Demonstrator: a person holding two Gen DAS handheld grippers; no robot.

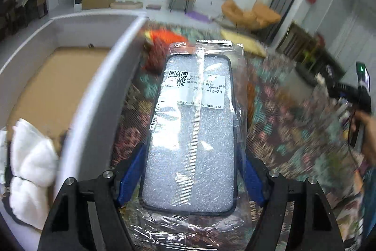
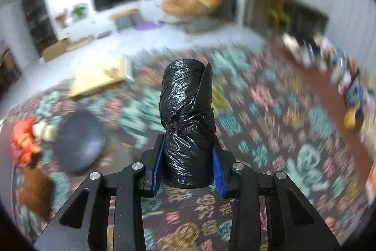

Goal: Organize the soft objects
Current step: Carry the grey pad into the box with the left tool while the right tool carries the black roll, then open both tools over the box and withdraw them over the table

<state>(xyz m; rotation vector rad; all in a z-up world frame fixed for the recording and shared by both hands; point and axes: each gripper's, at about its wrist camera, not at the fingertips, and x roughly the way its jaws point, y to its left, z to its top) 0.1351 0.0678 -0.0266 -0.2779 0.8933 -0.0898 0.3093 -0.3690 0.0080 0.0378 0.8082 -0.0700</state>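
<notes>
My left gripper (image 1: 191, 171) is shut on a phone case sealed in a clear plastic bag (image 1: 195, 124), its blue pads (image 1: 130, 177) pressing both long edges; the case hangs above the patterned tablecloth (image 1: 293, 128). My right gripper (image 2: 188, 166) is shut on a roll of black bin bags (image 2: 186, 124) tied with a band, held upright over the cloth. A white box with a brown floor (image 1: 101, 95) stands to the left in the left wrist view, with white folded cloth (image 1: 30, 164) in its near corner. An orange plush toy (image 1: 164, 39) lies behind the case.
A dark grey round pad (image 2: 80, 142), the orange plush (image 2: 23, 140) and a brown item (image 2: 35, 192) lie left on the cloth. A yellow packet (image 2: 101, 77) sits at the far edge. Several small packets (image 2: 329, 62) line the right edge. The other hand with its gripper (image 1: 362, 95) shows far right.
</notes>
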